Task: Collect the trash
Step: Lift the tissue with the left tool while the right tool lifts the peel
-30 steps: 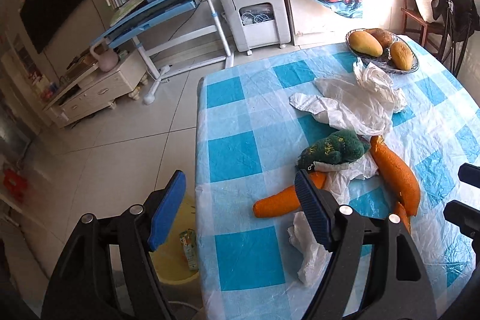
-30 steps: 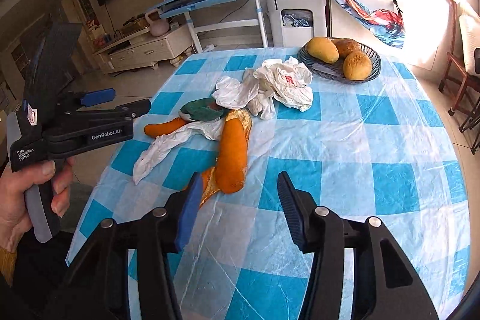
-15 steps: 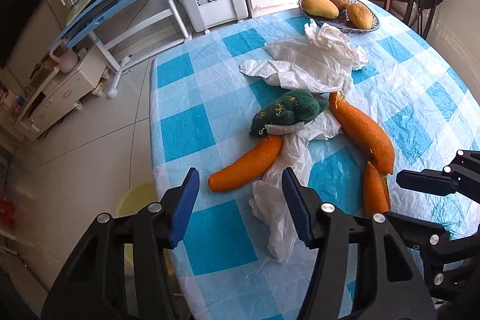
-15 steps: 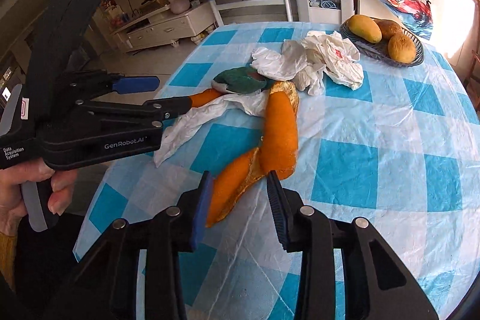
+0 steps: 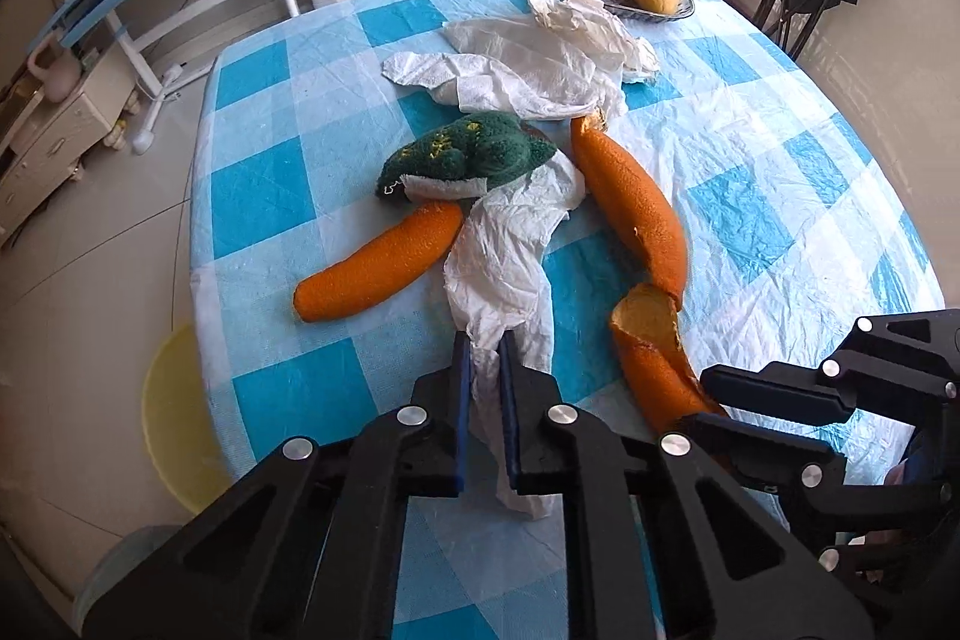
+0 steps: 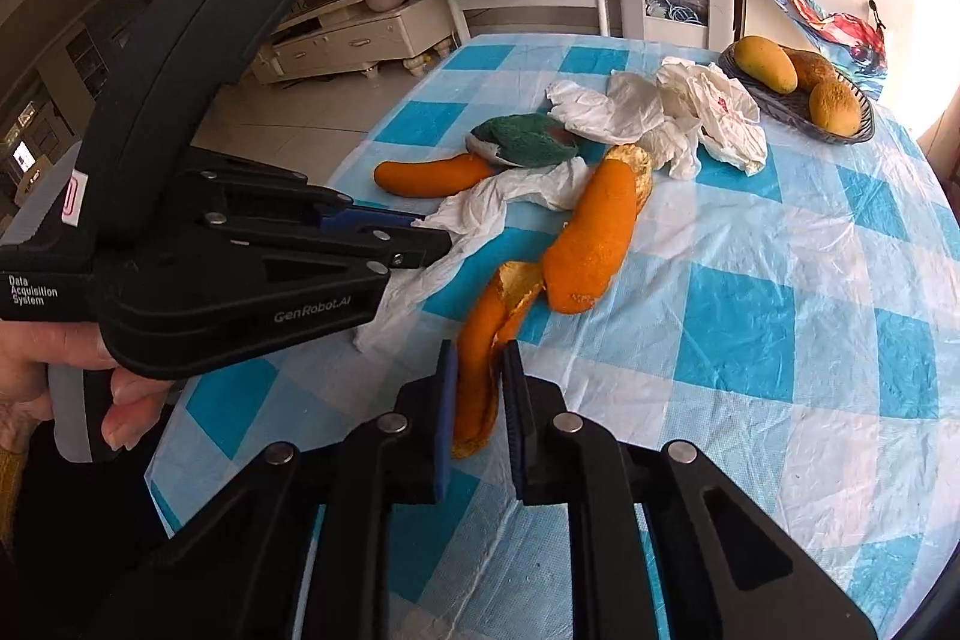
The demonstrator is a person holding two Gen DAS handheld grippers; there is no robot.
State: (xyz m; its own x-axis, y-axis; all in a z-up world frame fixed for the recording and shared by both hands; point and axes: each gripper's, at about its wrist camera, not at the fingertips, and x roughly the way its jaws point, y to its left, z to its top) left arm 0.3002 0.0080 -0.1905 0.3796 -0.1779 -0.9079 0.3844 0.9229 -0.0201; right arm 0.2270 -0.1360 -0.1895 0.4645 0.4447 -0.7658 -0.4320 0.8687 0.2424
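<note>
Two grips have just been closing: the left gripper (image 5: 480,370) is clamped on the thin, crinkly white tissue (image 5: 510,268), the right gripper (image 6: 480,382) on the bumpy, curled orange peel (image 6: 480,358) just beside the tissue. The tissue could be torn, or the brittle peel snapped, if pulled hard.

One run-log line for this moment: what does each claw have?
left claw: shut on tissue | right claw: shut on peel | both items on table, not lifted
</note>
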